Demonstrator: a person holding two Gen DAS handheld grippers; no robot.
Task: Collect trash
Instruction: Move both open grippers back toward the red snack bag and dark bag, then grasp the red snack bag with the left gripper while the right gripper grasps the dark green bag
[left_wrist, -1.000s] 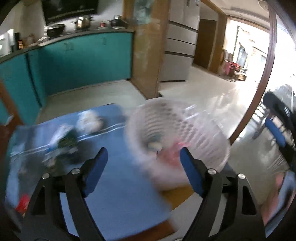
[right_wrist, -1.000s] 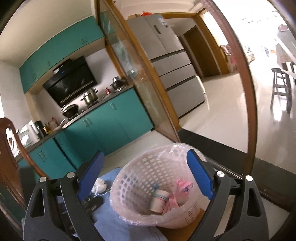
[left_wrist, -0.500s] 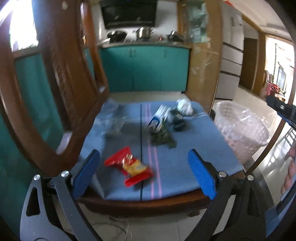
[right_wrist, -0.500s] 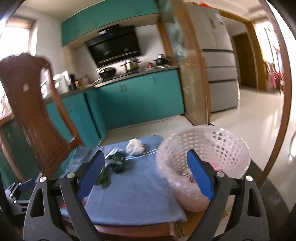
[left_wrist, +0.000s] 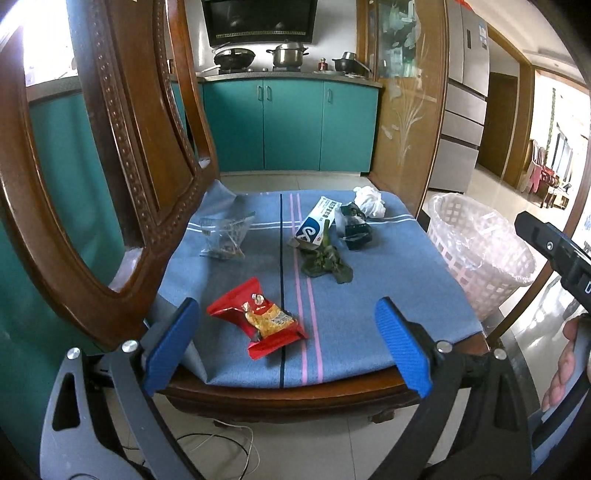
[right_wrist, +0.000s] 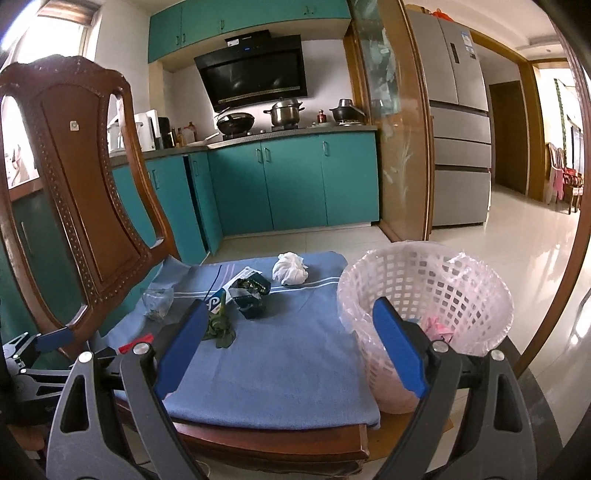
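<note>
Trash lies on a blue cloth (left_wrist: 369, 295) over a wooden chair seat: a red snack packet (left_wrist: 258, 319), a clear bag (left_wrist: 225, 236), a blue-white carton (left_wrist: 316, 225), green leaves (left_wrist: 325, 262), a dark wrapper (left_wrist: 354, 227) and a white tissue ball (left_wrist: 369, 201). A lined white basket (right_wrist: 424, 280) stands to the right of the seat and holds pink and white scraps. My left gripper (left_wrist: 287, 306) hangs open before the seat's front edge, in line with the red packet. My right gripper (right_wrist: 290, 304) is open near the basket, with nothing between its fingers.
The carved chair back (left_wrist: 122, 155) rises close on the left. Teal cabinets (right_wrist: 295, 184) and a fridge (right_wrist: 458, 147) stand behind, across a tiled floor. A thin cable (left_wrist: 229, 439) lies under the seat. A hand (left_wrist: 565, 365) shows at the right edge.
Both views have swung left, away from the close basket, and now face the whole seat. The left jaws stand a little wider. Over the last half second little moved.
</note>
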